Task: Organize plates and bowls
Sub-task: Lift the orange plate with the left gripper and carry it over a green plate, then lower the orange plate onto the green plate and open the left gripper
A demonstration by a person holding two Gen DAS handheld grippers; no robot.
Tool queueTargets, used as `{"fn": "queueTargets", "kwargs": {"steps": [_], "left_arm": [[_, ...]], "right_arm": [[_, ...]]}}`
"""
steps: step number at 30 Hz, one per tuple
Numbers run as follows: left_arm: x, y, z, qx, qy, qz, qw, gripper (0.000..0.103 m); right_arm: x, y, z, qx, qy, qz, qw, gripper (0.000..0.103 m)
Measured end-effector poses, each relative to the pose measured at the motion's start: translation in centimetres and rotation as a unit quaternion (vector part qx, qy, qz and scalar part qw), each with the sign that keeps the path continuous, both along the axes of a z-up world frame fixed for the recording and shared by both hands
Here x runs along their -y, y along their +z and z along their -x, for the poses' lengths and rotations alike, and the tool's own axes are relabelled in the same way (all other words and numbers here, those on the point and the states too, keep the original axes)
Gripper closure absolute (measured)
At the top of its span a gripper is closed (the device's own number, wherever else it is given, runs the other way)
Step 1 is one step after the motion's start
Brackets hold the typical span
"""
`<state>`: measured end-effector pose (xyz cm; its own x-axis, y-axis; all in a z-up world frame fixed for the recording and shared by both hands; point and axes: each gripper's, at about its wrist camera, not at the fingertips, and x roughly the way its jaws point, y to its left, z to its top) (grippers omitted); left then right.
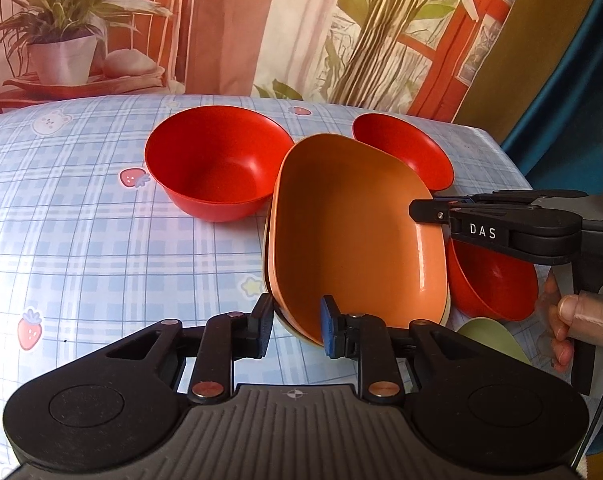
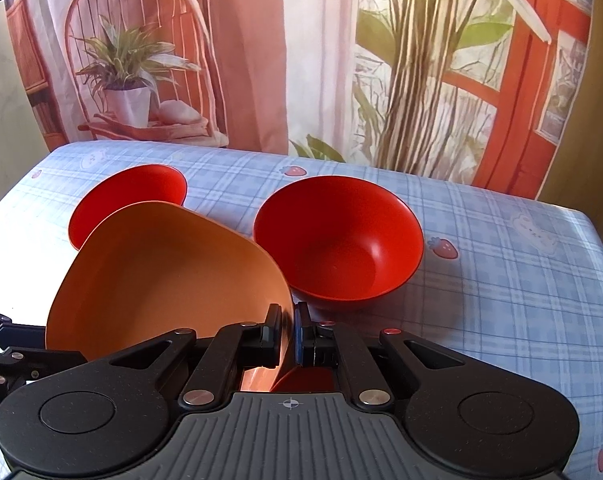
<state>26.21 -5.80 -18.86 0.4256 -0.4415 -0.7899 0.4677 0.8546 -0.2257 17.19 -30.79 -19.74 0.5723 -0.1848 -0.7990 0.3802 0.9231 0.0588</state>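
So, biggest thing first: the table [image 1: 81, 208] with its blue checked cloth, printed backdrop [image 1: 261, 20] behind it at the far side. On it, the orange plates [image 1: 353, 232], a small stack tipped up on edge between my two grippers, probably so I can carry them as one bundle instead of one at a time. My left gripper [image 1: 297, 326] has its jaws partly open around the near rim of the stack, pads on either side of it; I honestly can't tell if they're pinching yet or just bracketing it. My right gripper [image 2: 287, 334] is nearly closed and clamped on the plates' right rim, which looks like what's keeping them tilted. Then the bowls: a big red bowl [image 1: 217, 164] sits upright on the far left, well apart from the stack, another red bowl [image 1: 405, 152] just behind the plates, and a third red one [image 1: 493, 284] under my right gripper. Smallest bit, a green plate edge [image 1: 489, 340] peeking out near right.
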Motion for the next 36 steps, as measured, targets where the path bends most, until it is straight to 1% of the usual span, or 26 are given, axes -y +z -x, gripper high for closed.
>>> {"fn": "queueTargets", "kwargs": {"steps": [3,7,11,12,13,14,15,17,19,28,32,35,36], "left_arm": [[-0.3,0.1,-0.2,0.003,0.008,-0.005,1.0,0.069],[-1.2,0.5,-0.6,0.005,0.023,0.006,0.9997,0.069],[-1.6,1.3,-0.7,0.023,0.042,0.019,0.9987,0.069],[-1.6,1.4,-0.8,0.028,0.047,0.023,0.9982,0.071],[-1.7,1.5,-0.8,0.032,0.051,0.025,0.9979,0.081],[-1.6,1.5,-0.8,0.034,0.051,0.027,0.9977,0.085],[-1.4,1.5,-0.9,0.033,0.048,0.031,0.9978,0.088],[-1.1,1.4,-0.9,0.036,0.044,0.026,0.998,0.093],[-0.9,1.2,-1.0,0.034,0.043,0.023,0.9982,0.095],[-0.7,-0.3,-2.4,-0.01,0.054,0.031,0.998,0.096],[-0.5,-0.3,-2.2,-0.002,0.045,0.018,0.9988,0.096],[-0.6,0.5,-1.6,0.014,0.041,0.015,0.999,0.093],[-0.7,0.8,-1.4,0.017,0.04,0.015,0.9989,0.091]], "right_arm": [[0.1,0.1,-0.1,-0.004,0.0,-0.001,1.0,0.097],[0.4,0.1,0.0,-0.005,-0.004,-0.003,1.0,0.097],[0.3,0.2,0.0,-0.008,0.0,0.001,1.0,0.097],[0.2,0.3,0.0,-0.007,0.001,0.002,1.0,0.097],[0.2,0.3,0.0,-0.007,0.001,0.002,1.0,0.097],[0.2,0.3,0.0,-0.006,0.001,0.002,1.0,0.097],[0.2,0.3,0.1,-0.006,0.0,0.0,1.0,0.097],[0.3,0.3,0.3,-0.006,-0.001,-0.001,1.0,0.097],[0.2,0.3,0.3,-0.007,-0.002,-0.003,1.0,0.097],[0.3,0.2,0.2,-0.017,-0.003,-0.009,1.0,0.098],[0.4,0.2,0.1,-0.018,-0.007,-0.008,1.0,0.098],[0.2,0.7,0.6,-0.011,-0.01,-0.005,1.0,0.094],[0.2,1.0,0.8,-0.008,-0.012,-0.004,1.0,0.09]]}}
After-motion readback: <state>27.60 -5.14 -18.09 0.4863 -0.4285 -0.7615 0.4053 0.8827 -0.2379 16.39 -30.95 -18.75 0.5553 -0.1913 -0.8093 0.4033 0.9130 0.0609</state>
